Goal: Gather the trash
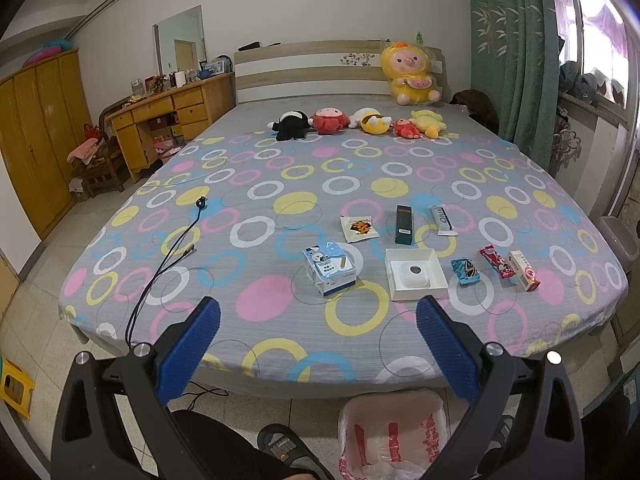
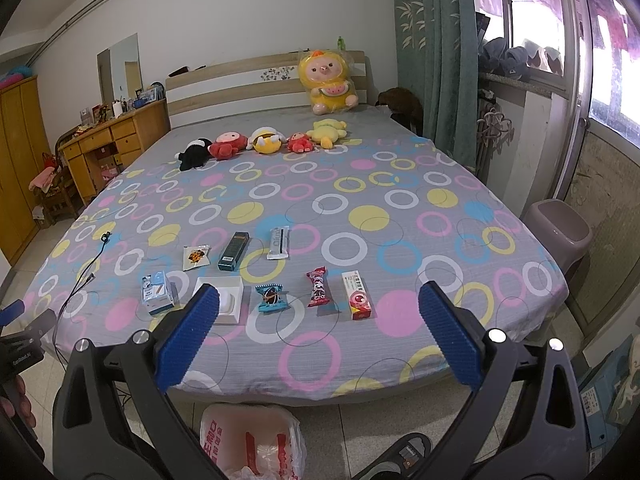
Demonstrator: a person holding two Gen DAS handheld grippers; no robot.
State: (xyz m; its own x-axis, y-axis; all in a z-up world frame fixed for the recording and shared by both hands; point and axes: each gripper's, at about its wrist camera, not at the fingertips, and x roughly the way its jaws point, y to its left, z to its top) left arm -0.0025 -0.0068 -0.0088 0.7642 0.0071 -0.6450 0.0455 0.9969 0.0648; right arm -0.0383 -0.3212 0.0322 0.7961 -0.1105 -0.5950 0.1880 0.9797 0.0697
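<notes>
Trash lies on the bed's near half: a light blue box (image 1: 330, 270), an open white box (image 1: 416, 274), a blue wrapper (image 1: 465, 271), a red wrapper (image 1: 496, 261), a red-white carton (image 1: 524, 270), a dark green box (image 1: 404, 224), a white tube (image 1: 443, 220) and a white sachet (image 1: 359, 229). The same items show in the right wrist view, such as the blue wrapper (image 2: 272, 298) and carton (image 2: 358, 296). A bin with a white-red bag (image 1: 394, 436) (image 2: 252, 442) stands on the floor below. My left gripper (image 1: 318, 344) and right gripper (image 2: 318, 336) are open and empty, held before the bed's foot edge.
A black cable (image 1: 168, 264) lies on the bed's left part. Plush toys (image 1: 356, 122) sit near the headboard. A grey lidded bin (image 2: 558, 236) stands right of the bed. A wooden desk (image 1: 168, 120) and wardrobe (image 1: 36, 136) are at the left. A slippered foot (image 1: 280, 448) is by the bag.
</notes>
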